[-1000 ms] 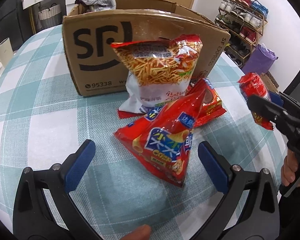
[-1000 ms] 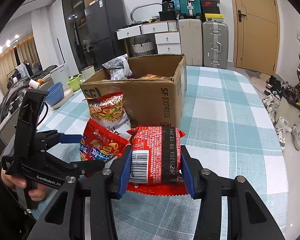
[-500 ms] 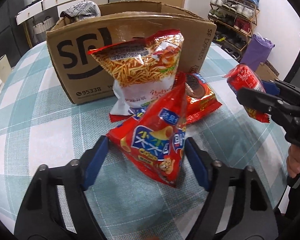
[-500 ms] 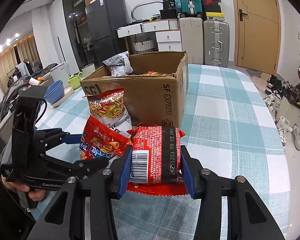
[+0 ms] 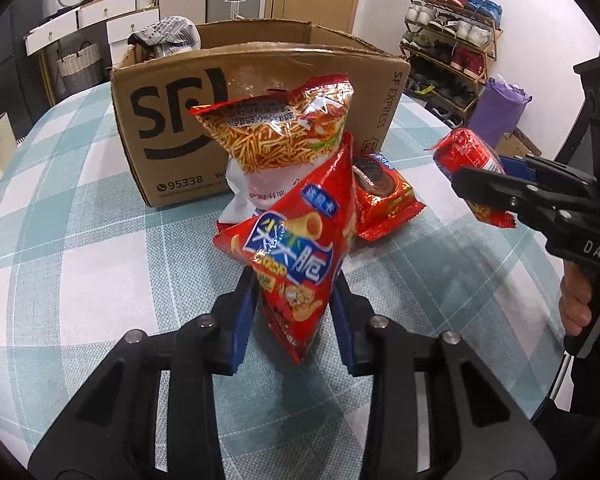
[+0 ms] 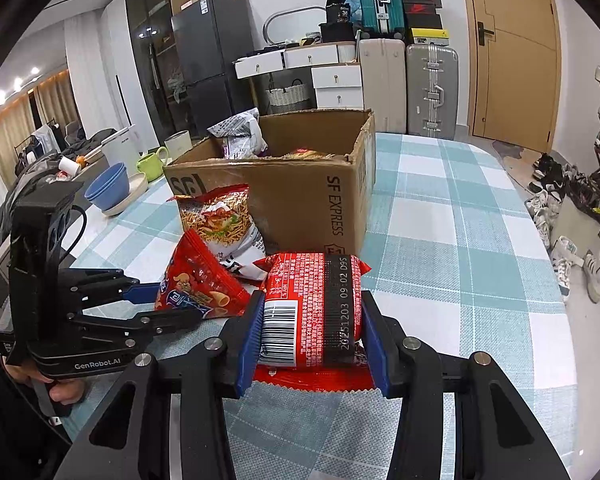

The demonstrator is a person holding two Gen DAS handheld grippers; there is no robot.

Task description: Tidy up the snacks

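Note:
My left gripper (image 5: 294,320) is shut on a red cone-snack bag with a blue label (image 5: 296,248), held just above the table; the bag also shows in the right wrist view (image 6: 200,284). My right gripper (image 6: 310,336) is shut on a red packet with a barcode (image 6: 312,308), seen from the left wrist view (image 5: 470,156) at the right. A noodle-snack bag (image 5: 284,136) leans on the open SF cardboard box (image 5: 172,120). A red cookie pack (image 5: 384,200) lies by the box.
The box (image 6: 332,184) holds several snack bags. The round table has a teal checked cloth (image 5: 80,248). Blue bowls (image 6: 108,188) and a green mug (image 6: 152,164) stand at the far left edge. Suitcases and a shoe rack stand beyond the table.
My left gripper moved forward and closed on the red cone-snack bag, which now stands more upright. My right gripper keeps its hold on the red packet, nearly still.

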